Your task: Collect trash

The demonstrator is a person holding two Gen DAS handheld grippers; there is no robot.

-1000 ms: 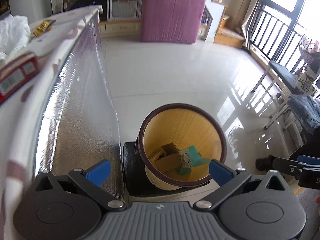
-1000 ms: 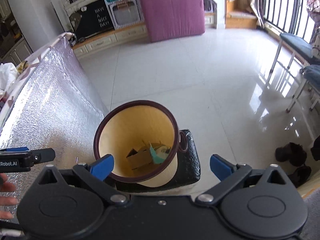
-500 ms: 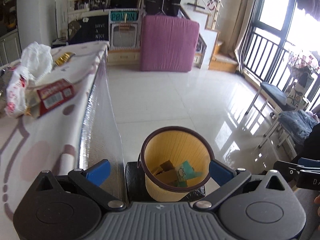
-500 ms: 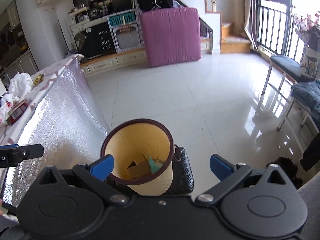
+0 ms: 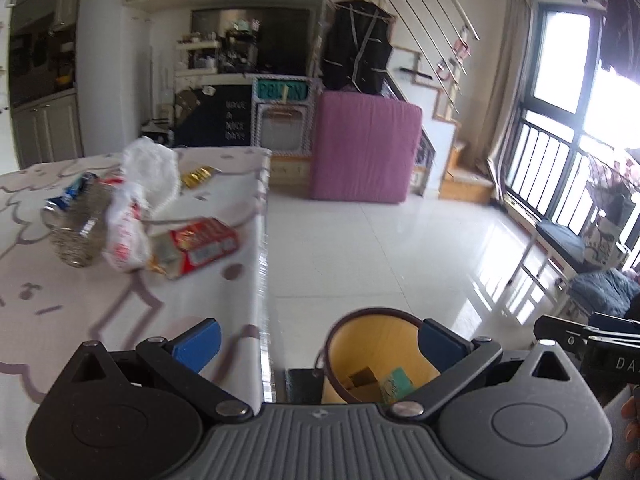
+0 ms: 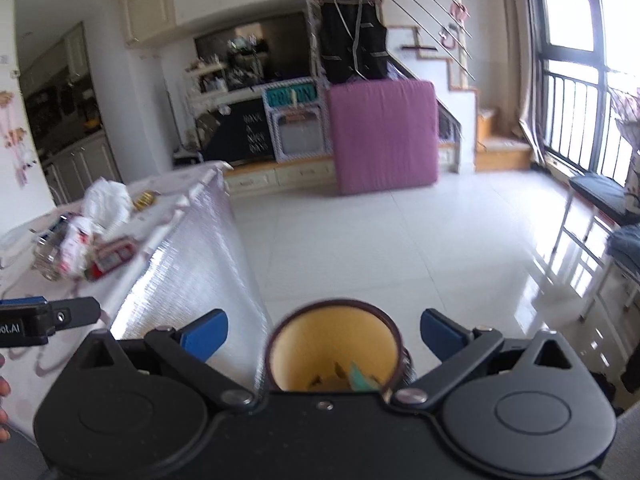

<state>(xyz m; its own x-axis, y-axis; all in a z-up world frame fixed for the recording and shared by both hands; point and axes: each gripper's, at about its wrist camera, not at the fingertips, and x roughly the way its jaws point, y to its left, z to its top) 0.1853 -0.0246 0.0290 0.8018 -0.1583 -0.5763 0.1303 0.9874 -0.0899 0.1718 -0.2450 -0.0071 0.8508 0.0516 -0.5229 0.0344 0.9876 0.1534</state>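
A: Left wrist view is showing the left gripper (image 5: 319, 343) with its blue-tipped fingers (image 5: 199, 343) spread wide and holding nothing, hanging across the edge of a white patterned tablecloth-covered table (image 5: 120, 308).

B: Where is the trash lying?

A: It is sitting on that table, well ahead of the fingers: a flat red snack box (image 5: 200, 245), a red-and-white crumpled plastic bag (image 5: 125, 236), a clear crushed plastic bottle (image 5: 78, 226), a white crumpled bag (image 5: 150, 172) and a small gold wrapper (image 5: 197, 176). Printing on the box is too blurred to read.

B: And the bin?

A: A round yellow wastebasket with a dark brown rim (image 5: 376, 356) is standing on the floor just beside the table, holding cardboard and teal scraps.

B: What is the right wrist view showing?

A: The right gripper (image 6: 323, 333) is also hanging wide apart and empty, above the same basket. A chalkboard (image 6: 250, 132) far behind is reading partly "HAVE A NICE DAY"; a teal sign (image 6: 291, 96) is unreadable.
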